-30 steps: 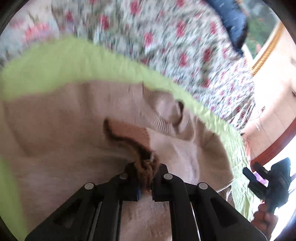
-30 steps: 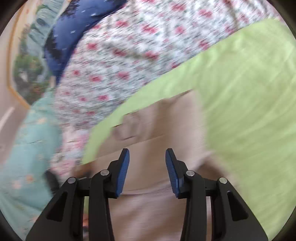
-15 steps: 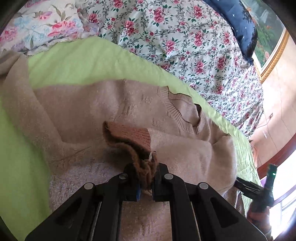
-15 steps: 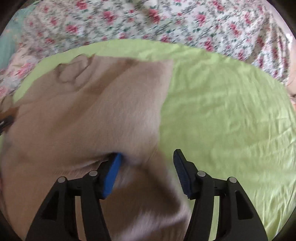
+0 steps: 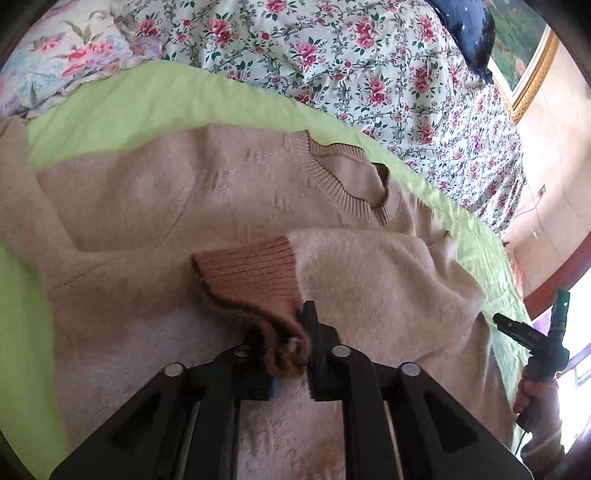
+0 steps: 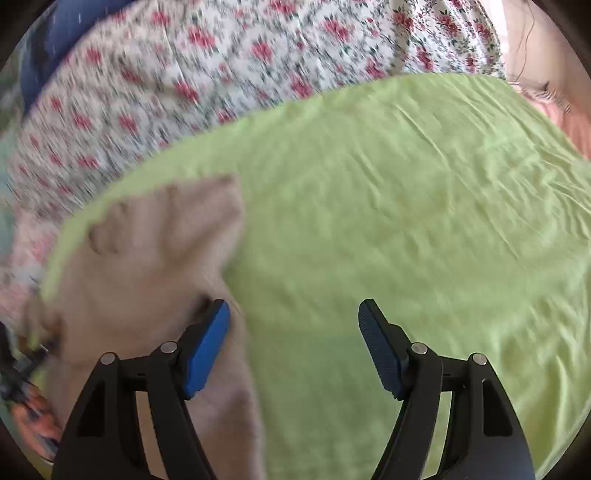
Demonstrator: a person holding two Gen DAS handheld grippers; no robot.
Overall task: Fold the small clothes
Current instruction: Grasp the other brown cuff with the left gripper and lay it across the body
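A small beige knit sweater [image 5: 177, 206] lies flat on a green sheet [image 5: 155, 99], with its ribbed collar [image 5: 347, 177] at the far side. One sleeve is folded across the body. My left gripper [image 5: 290, 354] is shut on that sleeve's brown ribbed cuff [image 5: 255, 273], low over the sweater. In the right wrist view the sweater [image 6: 147, 258] lies at the left, blurred. My right gripper [image 6: 293, 332] is open and empty, its left finger beside the sweater's edge, over the green sheet [image 6: 424, 221]. It also shows in the left wrist view [image 5: 532, 343] at the far right.
The green sheet lies on a bed with a floral cover [image 5: 369, 62]. A dark blue pillow [image 5: 465, 26] sits at the far end. A framed picture [image 5: 528, 55] hangs on the wall. The bed edge and floor are at the right.
My left gripper has laid the cuff further across the sweater and its jaws have eased slightly. My right gripper opened wider and swung right, off the sweater, over the bare green sheet.
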